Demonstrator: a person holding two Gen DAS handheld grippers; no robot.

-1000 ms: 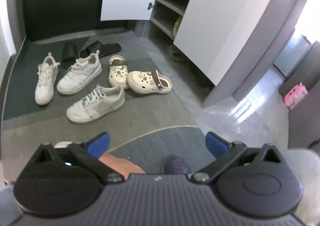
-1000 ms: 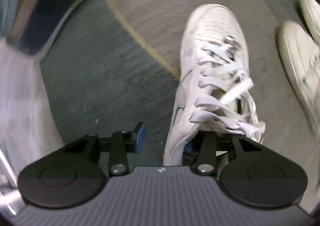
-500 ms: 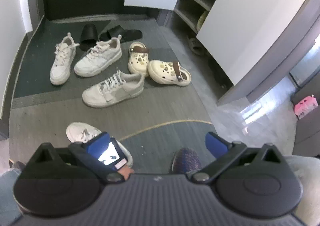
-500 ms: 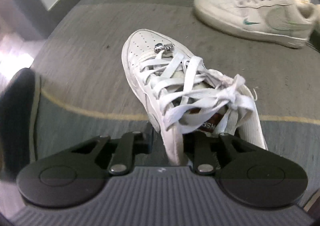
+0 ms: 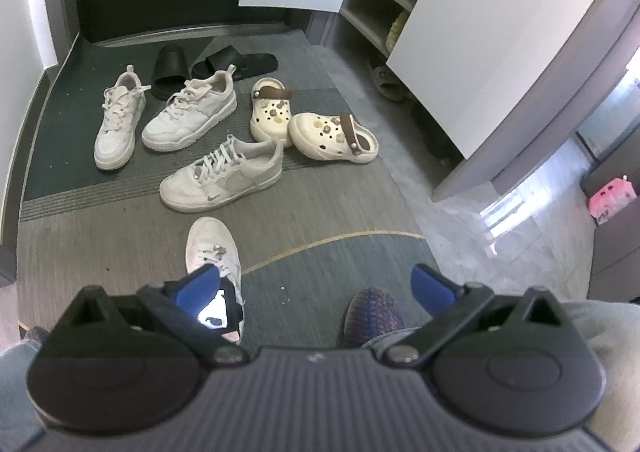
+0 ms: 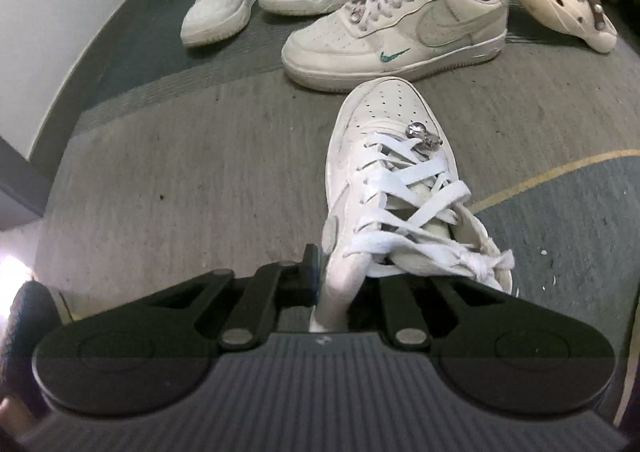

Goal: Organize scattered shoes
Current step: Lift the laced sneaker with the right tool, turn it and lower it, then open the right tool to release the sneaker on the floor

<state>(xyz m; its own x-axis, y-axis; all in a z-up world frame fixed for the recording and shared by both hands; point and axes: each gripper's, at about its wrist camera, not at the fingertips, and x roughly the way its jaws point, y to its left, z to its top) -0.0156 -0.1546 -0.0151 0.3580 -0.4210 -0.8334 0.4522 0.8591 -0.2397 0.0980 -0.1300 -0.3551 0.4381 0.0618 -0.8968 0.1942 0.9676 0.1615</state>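
My right gripper [image 6: 344, 280] is shut on the collar wall of a white laced sneaker [image 6: 384, 172], toe pointing away toward the other shoes; this sneaker also shows in the left wrist view [image 5: 212, 248]. Its match, a white sneaker with a green logo [image 6: 396, 32], lies just beyond the toe [image 5: 224, 176]. My left gripper [image 5: 316, 284] is open and empty, held above the floor behind the held sneaker. Two more white sneakers [image 5: 152, 120], a pair of cream clogs [image 5: 308, 124] and black slides [image 5: 212, 66] lie scattered on the dark mat.
An open shoe cabinet [image 5: 376, 0] with shelves stands at the right, its white door [image 5: 500, 40] swung out. A brown sandal [image 5: 386, 80] lies at its base. The person's foot [image 5: 370, 312] is near the left gripper. A pink object [image 5: 610, 196] sits far right.
My right gripper has closed on the sneaker's collar and swung it round, so its toe now points at the matching sneaker. The left gripper's view has shifted, bringing the held sneaker into sight.
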